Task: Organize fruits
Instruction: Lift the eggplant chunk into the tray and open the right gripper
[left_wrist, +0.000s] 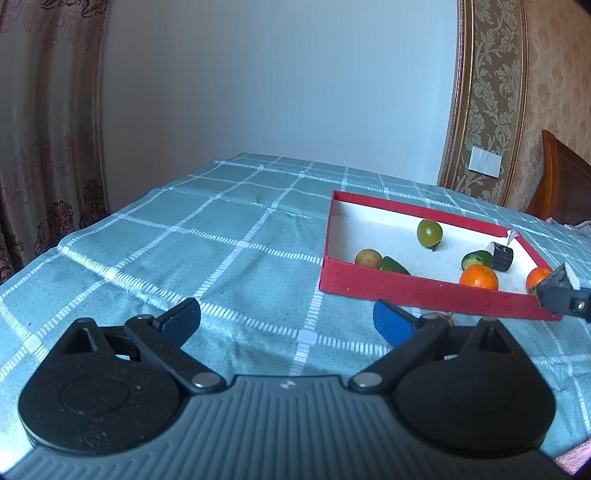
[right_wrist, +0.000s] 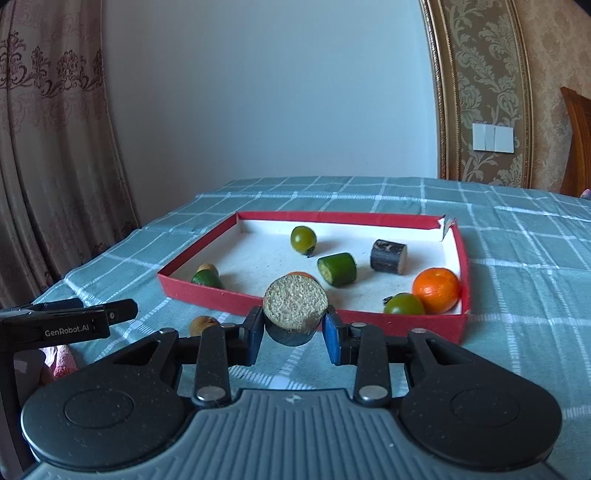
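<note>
While left gripper (left_wrist: 286, 319) gapes empty above tablecloth (left_wrist: 221, 240): right gripper (right_wrist: 293, 328) clamped on dark cut-faced stub (right_wrist: 295, 308), raised just before red tray (right_wrist: 369, 317) near edge; oranges, green fruit inside.

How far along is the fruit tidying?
Mostly done, it seems: oranges, green fruits and cut pieces already lie in the red box. In hand: the right gripper is shut on a dark cane piece. Left: a brown fruit on the cloth; the left gripper is open, empty.
</note>
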